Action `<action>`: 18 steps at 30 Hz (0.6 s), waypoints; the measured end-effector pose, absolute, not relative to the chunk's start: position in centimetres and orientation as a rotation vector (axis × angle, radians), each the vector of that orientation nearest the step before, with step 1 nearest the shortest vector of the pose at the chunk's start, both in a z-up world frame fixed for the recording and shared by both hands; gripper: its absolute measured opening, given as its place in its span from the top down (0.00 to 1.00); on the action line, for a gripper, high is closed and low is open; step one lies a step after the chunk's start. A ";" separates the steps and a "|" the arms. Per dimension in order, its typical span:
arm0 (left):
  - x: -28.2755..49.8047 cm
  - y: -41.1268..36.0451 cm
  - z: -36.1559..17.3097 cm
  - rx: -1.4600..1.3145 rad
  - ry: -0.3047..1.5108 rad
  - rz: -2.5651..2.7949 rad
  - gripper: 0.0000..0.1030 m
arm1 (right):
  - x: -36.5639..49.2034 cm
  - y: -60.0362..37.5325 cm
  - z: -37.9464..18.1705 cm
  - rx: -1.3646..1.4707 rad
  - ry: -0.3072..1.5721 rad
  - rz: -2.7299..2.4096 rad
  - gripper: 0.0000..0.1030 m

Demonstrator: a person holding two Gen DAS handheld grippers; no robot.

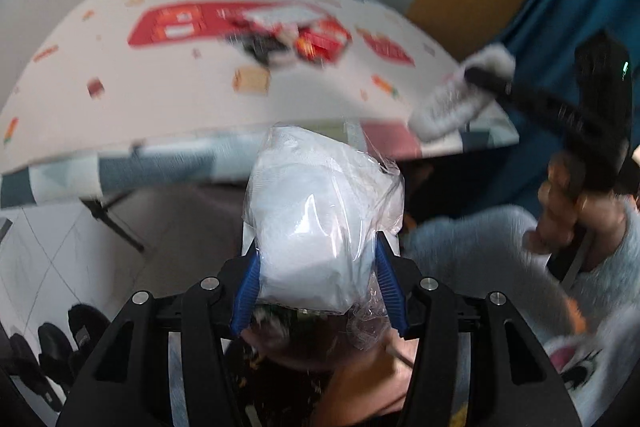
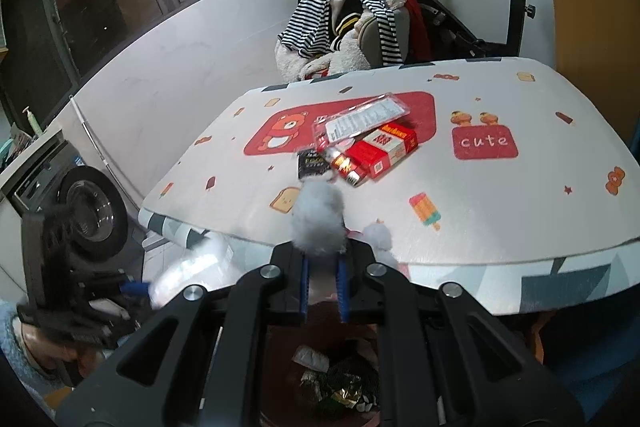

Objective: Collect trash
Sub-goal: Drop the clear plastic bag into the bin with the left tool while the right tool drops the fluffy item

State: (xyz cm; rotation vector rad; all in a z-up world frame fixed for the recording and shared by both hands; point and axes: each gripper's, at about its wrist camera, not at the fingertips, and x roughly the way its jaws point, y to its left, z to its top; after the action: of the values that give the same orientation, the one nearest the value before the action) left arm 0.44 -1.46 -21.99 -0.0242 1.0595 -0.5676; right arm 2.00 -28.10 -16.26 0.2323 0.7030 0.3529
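The left gripper [image 1: 318, 279] clamps a crumpled white wad wrapped in clear plastic film [image 1: 320, 215] between its blue pads [image 1: 246, 291], holding it in the air just off the near edge of the white table with its cartoon-print cloth [image 1: 160, 87]. The right gripper [image 2: 323, 283] has its blue fingers drawn narrow on a fluffy grey-white wad of tissue [image 2: 318, 223], also at the near table edge. Below both, a dark bin with wrappers already in it [image 2: 336, 383] sits on the floor under that edge. The step in hand looks like carrying two pieces of trash to the bin. The next move probably calls for lowering each wad over the bin mouth and opening the jaws so it drops clear. More trash waits farther back on the table: a red carton [image 2: 382, 149], a clear plastic blister pack [image 2: 362, 119] and a small black sachet [image 2: 312, 163].
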 end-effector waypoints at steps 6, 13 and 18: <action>0.3 -1.7 -25.6 -0.088 1.145 -0.556 0.50 | 0.8 -27.8 -17.0 0.220 0.731 0.362 0.86; 1.2 -2.2 -28.2 -0.190 1.182 -0.530 0.38 | -0.2 -27.7 -17.7 0.210 0.756 0.365 0.86; 1.6 -1.4 -28.9 -0.297 1.179 -0.526 0.38 | -0.6 -27.4 -19.1 0.204 0.795 0.365 0.86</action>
State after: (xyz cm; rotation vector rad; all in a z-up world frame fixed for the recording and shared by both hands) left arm 1.60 -1.39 -28.86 -0.2972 1.1786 -0.5257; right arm -0.60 -27.40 -19.12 0.2044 0.7954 0.3647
